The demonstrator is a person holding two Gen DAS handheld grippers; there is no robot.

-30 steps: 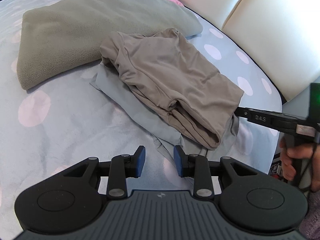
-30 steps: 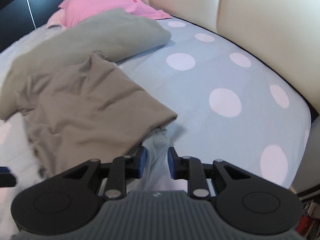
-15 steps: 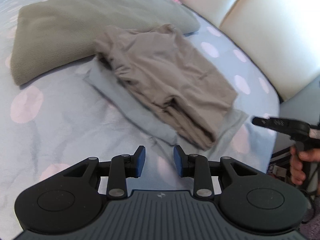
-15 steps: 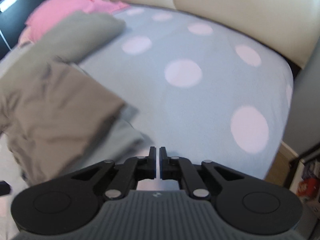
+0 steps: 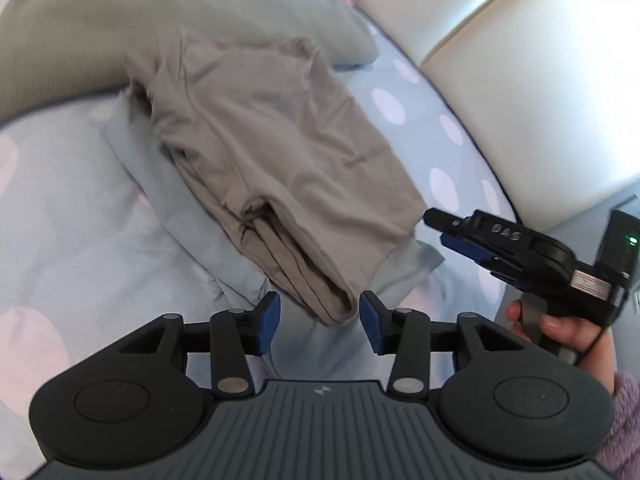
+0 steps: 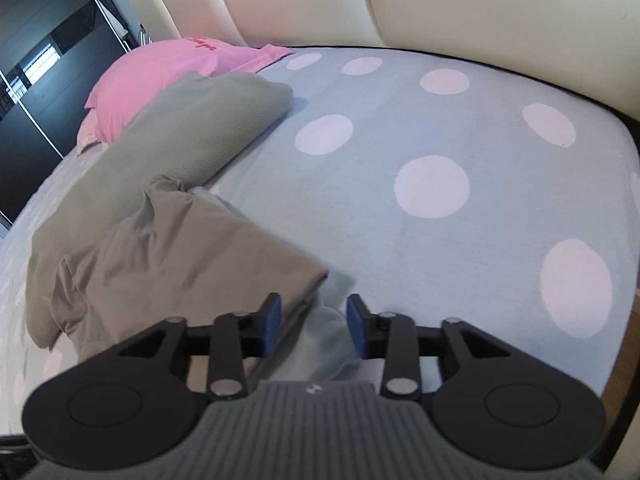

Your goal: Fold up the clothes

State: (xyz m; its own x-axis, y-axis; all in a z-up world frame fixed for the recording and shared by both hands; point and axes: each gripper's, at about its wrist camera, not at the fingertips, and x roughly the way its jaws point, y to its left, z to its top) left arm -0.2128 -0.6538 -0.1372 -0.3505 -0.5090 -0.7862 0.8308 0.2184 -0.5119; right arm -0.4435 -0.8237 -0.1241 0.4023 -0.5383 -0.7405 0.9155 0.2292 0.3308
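Note:
A folded tan garment [image 5: 280, 168] lies on a flat pale blue-grey garment [image 5: 168, 184] on the dotted bed sheet [image 5: 60, 240]. My left gripper [image 5: 319, 322] hovers at the tan garment's near corner, which pokes between its opening jaws without either pad pressing it. My right gripper [image 5: 438, 229], held by a hand [image 5: 560, 328], sits just off the tan garment's right edge. In the right wrist view the right gripper [image 6: 313, 322] has its jaws opening, with a fold of the blue-grey garment [image 6: 324, 336] loose between them and the tan garment [image 6: 168, 264] at its left finger.
A grey-green folded blanket [image 6: 180, 144] lies behind the clothes, with a pink pillow [image 6: 168, 68] beyond it. A cream padded headboard [image 6: 440, 8] runs along the far side. The mattress edge drops off at the right [image 6: 624, 280]. A dark wardrobe [image 6: 32, 60] stands at left.
The left gripper moved in to the tan garment's corner and its jaws widened. The right gripper pulled away and shut, then came back to the clothes' edge and opened.

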